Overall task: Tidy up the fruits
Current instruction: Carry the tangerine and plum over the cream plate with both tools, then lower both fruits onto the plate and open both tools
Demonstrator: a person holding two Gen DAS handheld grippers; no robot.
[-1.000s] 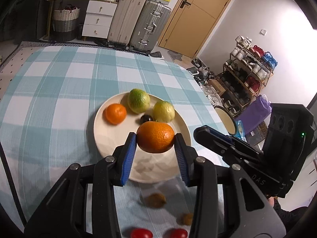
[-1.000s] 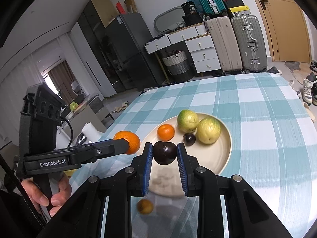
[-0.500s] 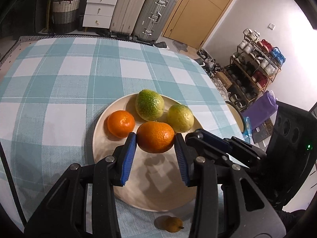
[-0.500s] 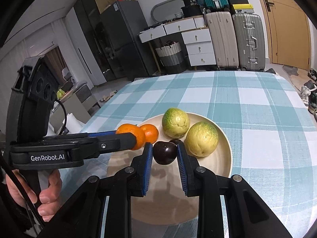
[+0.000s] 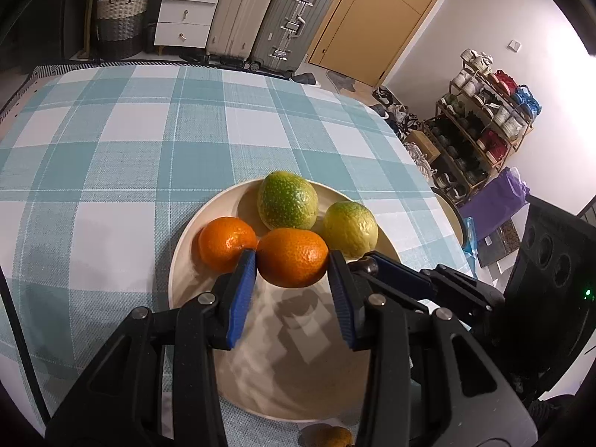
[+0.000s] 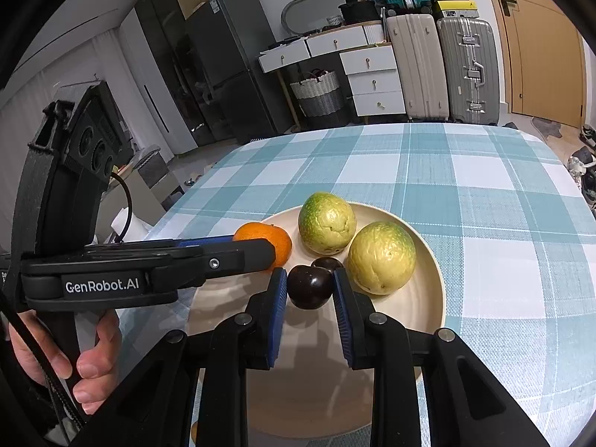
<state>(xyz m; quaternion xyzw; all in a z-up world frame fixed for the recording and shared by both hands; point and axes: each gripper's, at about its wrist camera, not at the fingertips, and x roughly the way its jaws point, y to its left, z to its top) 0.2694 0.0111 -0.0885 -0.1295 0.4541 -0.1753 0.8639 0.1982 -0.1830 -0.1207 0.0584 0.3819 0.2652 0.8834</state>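
Observation:
My left gripper (image 5: 292, 262) is shut on an orange (image 5: 292, 257), low over the cream plate (image 5: 186, 260). The held orange sits beside a second orange (image 5: 223, 244) and in front of two yellow-green fruits (image 5: 288, 201) (image 5: 350, 229) lying on the plate. My right gripper (image 6: 310, 290) is shut on a dark plum (image 6: 310, 286), just above the plate (image 6: 432, 279). Another dark plum (image 6: 327, 262) lies right behind it, between the yellow-green fruits (image 6: 326, 223) (image 6: 380, 259). In the right wrist view an orange (image 6: 264, 236) shows behind the left gripper's near finger (image 6: 238, 257).
A small brownish fruit (image 5: 333, 436) lies on the checked tablecloth (image 5: 111, 171) in front of the plate. A hand (image 6: 89, 357) holds the left gripper's handle at the table's left side. Suitcases (image 5: 260, 15), drawers and a shoe rack (image 5: 480, 123) stand beyond the table.
Both grippers have moved forward and down over the plate, each keeping its fruit. The plate and its fruits now look nearer, and the loose fruits in front have mostly left view.

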